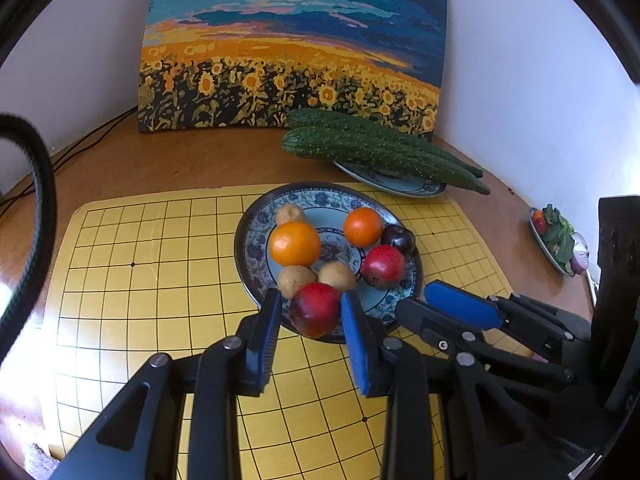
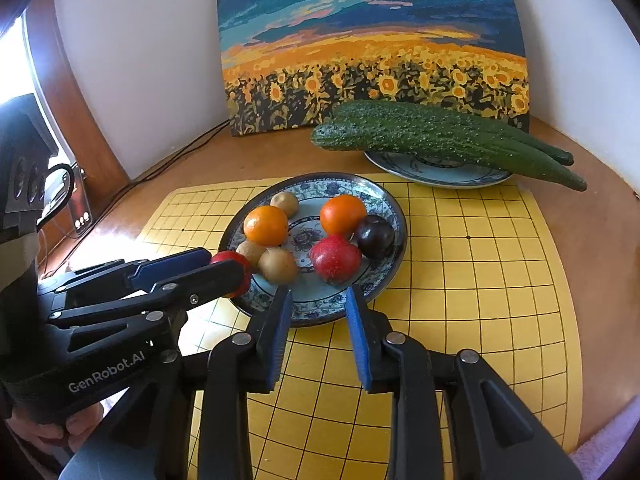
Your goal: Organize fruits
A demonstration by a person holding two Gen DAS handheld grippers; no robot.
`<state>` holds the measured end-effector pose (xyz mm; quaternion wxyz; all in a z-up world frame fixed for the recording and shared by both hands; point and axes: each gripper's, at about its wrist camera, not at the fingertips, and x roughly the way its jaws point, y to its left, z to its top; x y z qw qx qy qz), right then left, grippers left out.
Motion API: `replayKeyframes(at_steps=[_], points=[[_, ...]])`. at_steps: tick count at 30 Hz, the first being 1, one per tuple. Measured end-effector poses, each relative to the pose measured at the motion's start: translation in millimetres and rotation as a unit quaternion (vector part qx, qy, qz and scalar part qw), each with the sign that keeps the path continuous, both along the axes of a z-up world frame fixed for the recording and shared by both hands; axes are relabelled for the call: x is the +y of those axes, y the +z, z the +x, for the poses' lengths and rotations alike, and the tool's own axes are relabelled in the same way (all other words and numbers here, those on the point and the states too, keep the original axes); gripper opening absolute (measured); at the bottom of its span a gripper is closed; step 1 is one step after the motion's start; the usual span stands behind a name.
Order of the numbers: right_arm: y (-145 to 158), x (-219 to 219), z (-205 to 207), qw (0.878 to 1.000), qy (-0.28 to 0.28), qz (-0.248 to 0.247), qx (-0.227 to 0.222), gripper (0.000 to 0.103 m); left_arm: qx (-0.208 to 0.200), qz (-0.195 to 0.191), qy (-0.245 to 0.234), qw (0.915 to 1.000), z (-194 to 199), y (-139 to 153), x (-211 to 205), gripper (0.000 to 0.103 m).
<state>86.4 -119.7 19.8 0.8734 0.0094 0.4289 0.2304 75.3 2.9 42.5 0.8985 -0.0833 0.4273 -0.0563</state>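
A blue patterned plate (image 1: 248,248) (image 2: 384,272) sits on a yellow grid mat and holds two oranges (image 1: 295,243) (image 1: 363,226), three small brown fruits, a dark plum (image 1: 398,238) and a red fruit (image 1: 383,266). My left gripper (image 1: 310,310) is shut on another red fruit (image 1: 315,309) at the plate's near rim; it also shows in the right wrist view (image 2: 228,264). My right gripper (image 2: 319,306) is open and empty over the plate's near edge, and it also shows in the left wrist view (image 1: 436,300).
Two cucumbers (image 1: 380,148) (image 2: 440,136) lie on a second plate (image 1: 400,186) at the back. A sunflower painting (image 1: 296,48) leans on the wall. A small dish of vegetables (image 1: 558,240) stands at the right. Cables run at the back left.
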Motion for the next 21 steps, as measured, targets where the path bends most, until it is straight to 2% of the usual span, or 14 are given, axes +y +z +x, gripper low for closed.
replayKeyframes(at_steps=[8, 12, 16, 21], points=[[3.3, -1.0, -6.0, 1.0, 0.002, -0.006, -0.002, 0.032, 0.001, 0.005, -0.002, 1.0, -4.2, 2.8, -1.0, 0.032], [6.2, -0.9, -10.5, 1.0, 0.003, -0.009, -0.006, 0.037, 0.002, 0.012, 0.001, 0.9999, -9.3, 4.4, -0.8, 0.033], [7.8, -1.1, -15.7, 1.0, 0.003, -0.011, -0.009, 0.039, 0.003, 0.021, 0.007, 0.9998, -16.0, 4.5, 0.2, 0.039], [6.7, -4.5, -23.0, 1.0, -0.004, -0.02, -0.007, 0.048, 0.006, 0.033, 0.02, 0.9992, -25.4, 3.2, 1.4, 0.048]])
